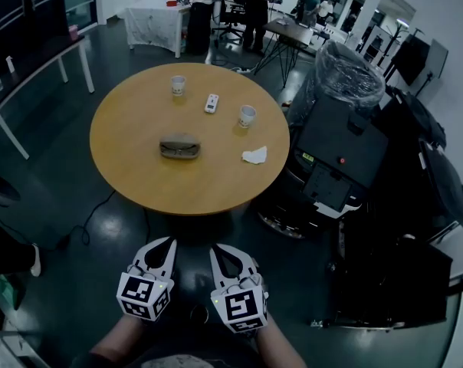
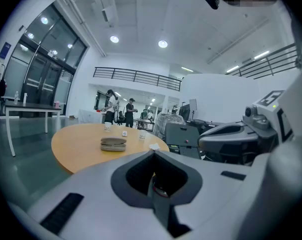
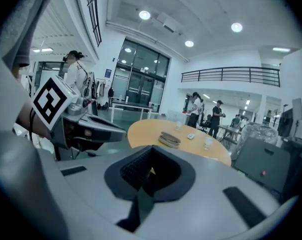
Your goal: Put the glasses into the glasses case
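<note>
A grey-brown glasses case [image 1: 179,146] lies near the middle of the round wooden table [image 1: 132,167], and its lid looks down. It also shows far ahead in the left gripper view [image 2: 113,144] and the right gripper view [image 3: 169,139]. No glasses can be made out from this distance. Both grippers hang low in front of the person, well short of the table's near edge. The left gripper [image 1: 168,242] is shut with nothing held, its jaws meeting at the tip [image 2: 153,153]. Beside it the right gripper [image 1: 216,250] is likewise shut and empty [image 3: 151,148].
Two paper cups [image 1: 178,85] [image 1: 247,116], a small white remote [image 1: 211,103] and a crumpled tissue [image 1: 254,156] sit on the table's far half. A black machine cart [image 1: 339,152] stands close to the table's right. A cable [image 1: 101,205] runs over the dark floor at left. People stand at the back.
</note>
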The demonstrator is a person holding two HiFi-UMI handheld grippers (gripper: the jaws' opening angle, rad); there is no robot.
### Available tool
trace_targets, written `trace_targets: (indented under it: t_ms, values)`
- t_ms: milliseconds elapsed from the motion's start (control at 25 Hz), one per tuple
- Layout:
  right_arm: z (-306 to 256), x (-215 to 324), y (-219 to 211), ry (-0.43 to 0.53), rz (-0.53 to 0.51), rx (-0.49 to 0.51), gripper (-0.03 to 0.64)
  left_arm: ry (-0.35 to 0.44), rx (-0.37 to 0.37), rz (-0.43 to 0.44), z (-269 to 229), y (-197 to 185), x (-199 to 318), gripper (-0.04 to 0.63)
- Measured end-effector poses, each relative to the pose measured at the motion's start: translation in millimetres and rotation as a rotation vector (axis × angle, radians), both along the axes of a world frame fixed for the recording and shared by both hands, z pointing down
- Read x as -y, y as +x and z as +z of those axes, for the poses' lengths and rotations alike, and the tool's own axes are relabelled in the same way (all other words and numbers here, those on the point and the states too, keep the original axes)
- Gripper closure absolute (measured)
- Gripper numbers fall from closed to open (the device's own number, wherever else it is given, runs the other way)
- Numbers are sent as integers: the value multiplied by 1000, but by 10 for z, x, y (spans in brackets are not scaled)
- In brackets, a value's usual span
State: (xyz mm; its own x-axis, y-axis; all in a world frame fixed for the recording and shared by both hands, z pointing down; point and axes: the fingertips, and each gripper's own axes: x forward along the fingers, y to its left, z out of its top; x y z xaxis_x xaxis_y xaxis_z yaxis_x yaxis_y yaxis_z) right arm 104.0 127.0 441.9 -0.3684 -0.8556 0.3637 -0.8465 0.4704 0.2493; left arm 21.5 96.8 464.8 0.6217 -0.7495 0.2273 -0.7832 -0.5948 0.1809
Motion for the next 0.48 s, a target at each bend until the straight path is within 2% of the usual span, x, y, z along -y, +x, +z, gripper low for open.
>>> trace_targets:
  t_ms: [240, 480]
  values:
    - [-28, -227, -47, 11, -12, -32, 630, 7, -9, -35, -63, -112, -246, 589]
    - [-48, -245, -31, 12, -6, -48, 630, 18, -17, -32, -104, -121, -291, 589]
